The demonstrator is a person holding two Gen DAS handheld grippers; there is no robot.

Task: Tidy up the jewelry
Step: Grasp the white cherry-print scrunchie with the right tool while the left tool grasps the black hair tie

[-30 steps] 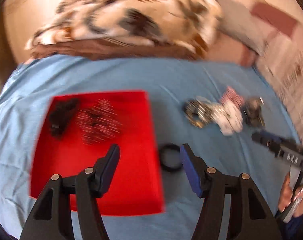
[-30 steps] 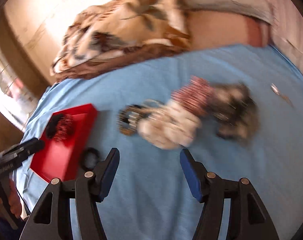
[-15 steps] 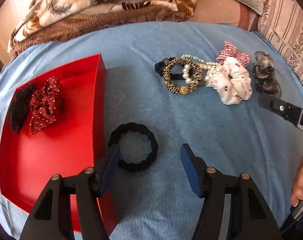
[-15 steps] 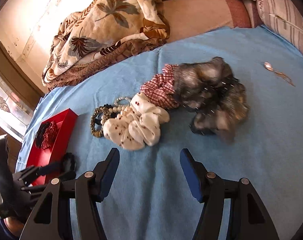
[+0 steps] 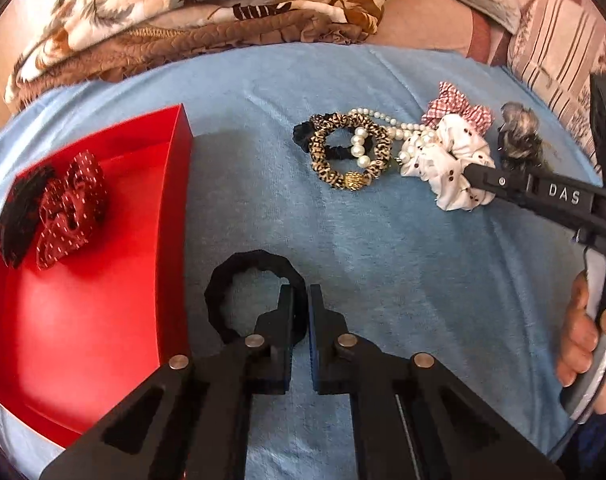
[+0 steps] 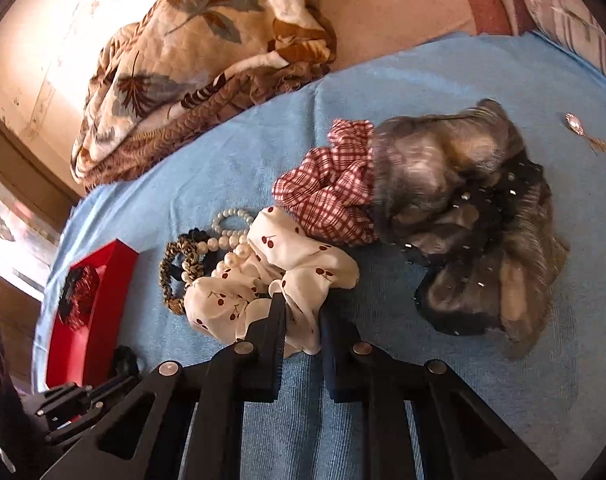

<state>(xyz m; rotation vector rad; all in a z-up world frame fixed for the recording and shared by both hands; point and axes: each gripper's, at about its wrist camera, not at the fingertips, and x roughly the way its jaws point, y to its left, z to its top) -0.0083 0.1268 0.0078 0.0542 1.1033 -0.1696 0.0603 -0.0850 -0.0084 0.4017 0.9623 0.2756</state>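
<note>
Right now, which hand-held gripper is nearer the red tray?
Left. The left hand-held gripper grips the black scrunchie beside the red tray; the right hand-held gripper pinches the cherry-print scrunchie, farther away.

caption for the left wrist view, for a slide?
Left gripper shut on black ribbed fabric hair tie beside shallow red tray on blue bedspread.
</note>
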